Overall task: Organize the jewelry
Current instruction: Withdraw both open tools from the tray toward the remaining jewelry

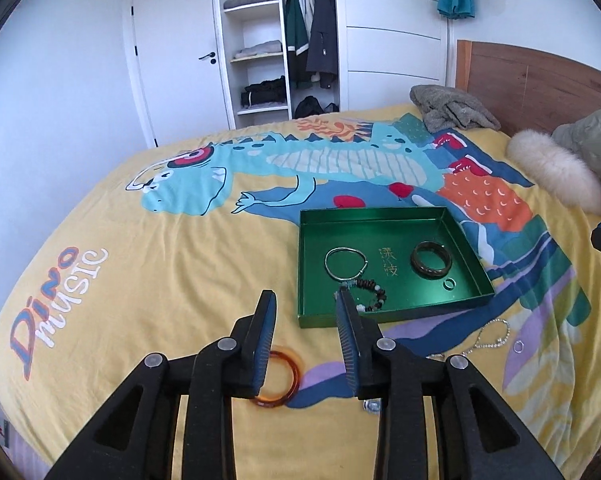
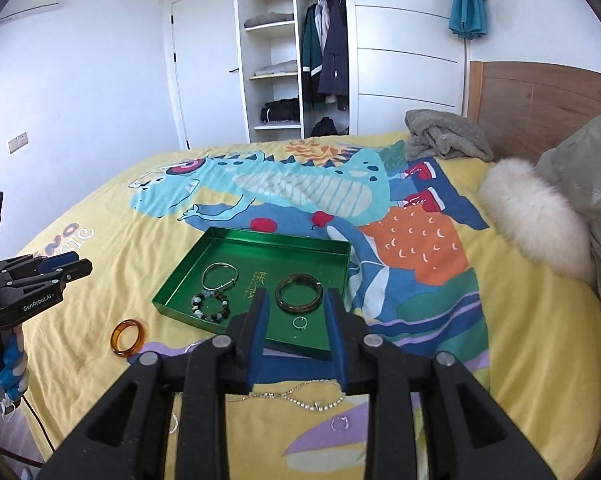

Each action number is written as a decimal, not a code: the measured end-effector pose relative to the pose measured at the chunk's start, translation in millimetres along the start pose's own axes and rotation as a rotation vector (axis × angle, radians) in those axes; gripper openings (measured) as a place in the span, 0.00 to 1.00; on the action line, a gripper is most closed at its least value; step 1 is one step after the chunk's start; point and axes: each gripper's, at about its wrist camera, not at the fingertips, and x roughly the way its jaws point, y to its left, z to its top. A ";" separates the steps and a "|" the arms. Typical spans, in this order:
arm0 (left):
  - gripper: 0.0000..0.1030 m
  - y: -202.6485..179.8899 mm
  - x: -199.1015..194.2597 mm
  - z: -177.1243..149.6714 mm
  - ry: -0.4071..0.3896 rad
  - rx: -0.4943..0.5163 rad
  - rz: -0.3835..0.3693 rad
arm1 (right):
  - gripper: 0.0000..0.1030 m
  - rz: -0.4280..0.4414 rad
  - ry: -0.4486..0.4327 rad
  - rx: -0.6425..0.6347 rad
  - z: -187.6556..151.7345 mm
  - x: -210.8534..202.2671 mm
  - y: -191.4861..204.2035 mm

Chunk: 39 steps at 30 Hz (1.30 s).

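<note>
A shallow green tray (image 1: 470,252) lies on the bed (image 1: 148,280), on a yellow cover printed with a blue dinosaur. Inside it are a thin silver bangle (image 1: 346,264) toward the left, a dark beaded bracelet (image 1: 370,294) just below that near the front wall, a dark green bangle (image 1: 431,265) toward the right, and a small silver ring (image 1: 449,283) just in front of the green bangle. Gold characters (image 1: 387,262) are printed on the tray floor between the two bangles; they cannot be read clearly. Outside the tray, an amber bangle (image 2: 127,338) lies on the cover to its front left, a sparkling chain necklace (image 2: 300,398) lies in front of it, and another small ring (image 2: 339,424) sits just beyond the necklace. The cover reads "Dino music" (image 1: 56,300) in orange and white. The left gripper (image 1: 306,304) hangs over the bed with its fingers spread apart and holding nothing, the amber bangle below its left finger; seen from the right wrist camera, its side carries the label "GenRobot.AI" (image 2: 36,302). The right gripper (image 2: 296,302) points at the tray's near edge, its fingers likewise apart and empty, framing the green bangle and the ring.
</note>
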 end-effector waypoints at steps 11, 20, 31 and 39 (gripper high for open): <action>0.35 12.8 -93.3 -48.6 -0.065 -0.024 0.009 | 0.26 0.001 -0.076 0.005 -36.7 -110.0 10.9; 0.35 6.8 -123.6 -71.9 -0.088 -0.021 -0.014 | 0.26 -0.006 -0.104 0.026 -63.0 -151.6 6.6; 0.35 -18.1 -89.3 -101.5 -0.027 0.006 -0.072 | 0.26 -0.028 -0.044 0.078 -99.4 -136.8 -17.2; 0.37 -32.8 -36.7 -125.7 0.051 0.018 -0.133 | 0.26 -0.023 0.025 0.110 -119.9 -91.5 -35.0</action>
